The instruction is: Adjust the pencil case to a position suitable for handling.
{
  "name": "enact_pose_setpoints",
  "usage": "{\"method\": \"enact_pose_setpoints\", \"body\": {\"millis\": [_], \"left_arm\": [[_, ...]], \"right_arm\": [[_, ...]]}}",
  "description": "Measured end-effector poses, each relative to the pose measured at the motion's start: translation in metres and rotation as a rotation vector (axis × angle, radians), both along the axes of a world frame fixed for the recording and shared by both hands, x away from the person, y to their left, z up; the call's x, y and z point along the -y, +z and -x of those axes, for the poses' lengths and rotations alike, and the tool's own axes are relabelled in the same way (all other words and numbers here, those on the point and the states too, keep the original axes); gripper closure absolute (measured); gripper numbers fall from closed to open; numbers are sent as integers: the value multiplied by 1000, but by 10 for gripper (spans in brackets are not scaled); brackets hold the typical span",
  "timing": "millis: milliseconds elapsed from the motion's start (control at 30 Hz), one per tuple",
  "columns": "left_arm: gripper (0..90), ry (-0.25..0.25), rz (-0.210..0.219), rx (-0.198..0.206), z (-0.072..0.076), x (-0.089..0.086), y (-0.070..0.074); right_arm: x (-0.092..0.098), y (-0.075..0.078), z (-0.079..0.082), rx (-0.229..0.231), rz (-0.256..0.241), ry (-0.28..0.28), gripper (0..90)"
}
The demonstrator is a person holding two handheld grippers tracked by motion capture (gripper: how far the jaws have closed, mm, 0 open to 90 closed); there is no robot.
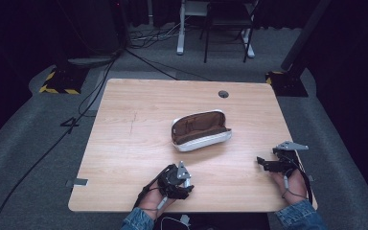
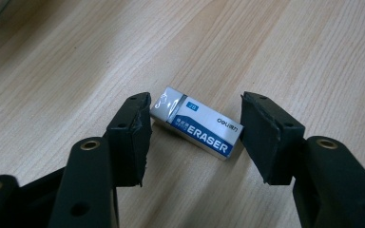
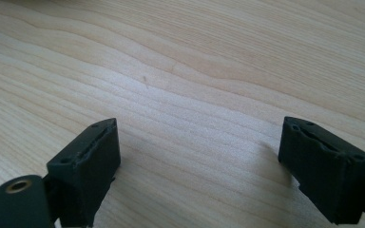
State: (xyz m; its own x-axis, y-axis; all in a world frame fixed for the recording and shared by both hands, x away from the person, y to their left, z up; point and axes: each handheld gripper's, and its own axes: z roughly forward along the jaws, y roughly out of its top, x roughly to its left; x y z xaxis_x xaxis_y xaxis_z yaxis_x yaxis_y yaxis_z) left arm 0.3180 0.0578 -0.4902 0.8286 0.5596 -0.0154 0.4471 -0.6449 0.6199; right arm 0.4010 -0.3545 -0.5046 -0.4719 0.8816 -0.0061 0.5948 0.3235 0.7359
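Lying flat on the light wooden table (image 1: 124, 143) between the parted jaws of the left gripper (image 2: 195, 135): 1 white eraser (image 2: 197, 128) in a blue-and-white sleeve printed "ERASER", set at a slant to the jaws. Touching the left jaw's pad at 1 corner, or sitting just beside it; hard to tell which. Resting close to the right jaw at the other end, with a sliver of wood showing between. Not clamping yet, both pads standing released on either side.

Hovering low at the table's near edge in the high view, left gripper (image 1: 176, 181) held by a hand in a denim cuff, cable trailing back toward the wrist.

Sitting at the table's middle, well apart from both grippers: 1 white pencil case (image 1: 200, 130), unzipped and gaping, brown lining showing.

Waiting near the right edge of the table, right gripper (image 1: 268, 164) with its grey plate on top. Spreading wide in its own view, right gripper (image 3: 199, 156) holding nothing, just bare wood grain between the jaws.
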Motion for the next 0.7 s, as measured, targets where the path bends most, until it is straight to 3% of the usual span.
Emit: {"method": "enact_pose_setpoints", "body": {"millis": [333,700], "left_arm": [[467,9,-6,18,1,1,1],[469,24,40,13,-2,-7,18]], "right_arm": [[0,0,0,-1,0,1,143],[0,0,0,-1,0,1,143]]}}
